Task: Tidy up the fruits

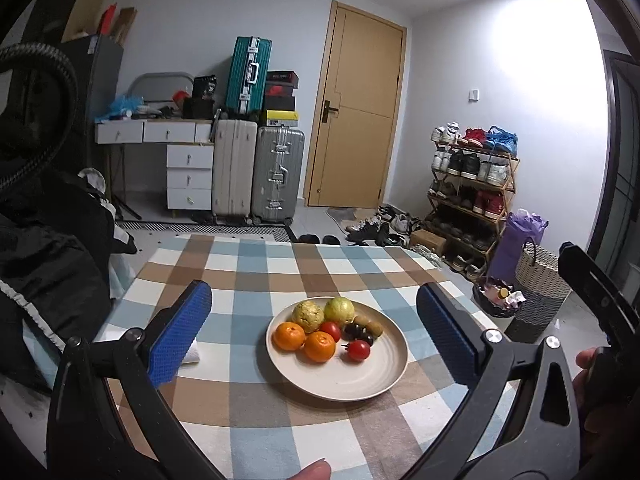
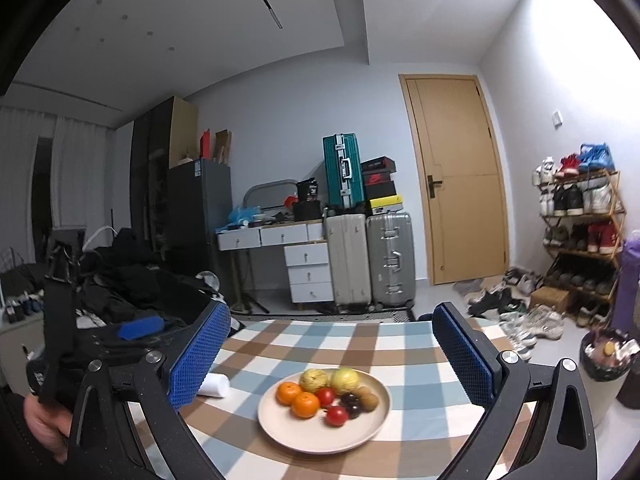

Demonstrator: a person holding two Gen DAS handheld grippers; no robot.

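A cream plate (image 1: 352, 380) sits mid-table on the checked cloth and holds the fruit. On it are two oranges (image 1: 289, 335), two yellow-green round fruits (image 1: 307, 316), two red tomatoes (image 1: 358, 350), dark grapes (image 1: 356, 332) and kiwis (image 1: 374, 328). My left gripper (image 1: 314, 294) is open and empty above the near side of the plate, its blue pads (image 1: 180, 340) wide apart. The right gripper (image 2: 331, 312) is open too, framing the same plate (image 2: 304, 436) and oranges (image 2: 305, 405) from slightly further right. Neither gripper touches any fruit.
A small white object (image 2: 214, 385) lies on the cloth left of the plate. A dark clothes pile (image 1: 52, 264) borders the table's left. Beyond the far edge stand suitcases (image 1: 276, 176), a door (image 1: 356, 112), a shoe rack (image 1: 472, 192), a bin (image 2: 604, 356) and a woven basket (image 1: 536, 292).
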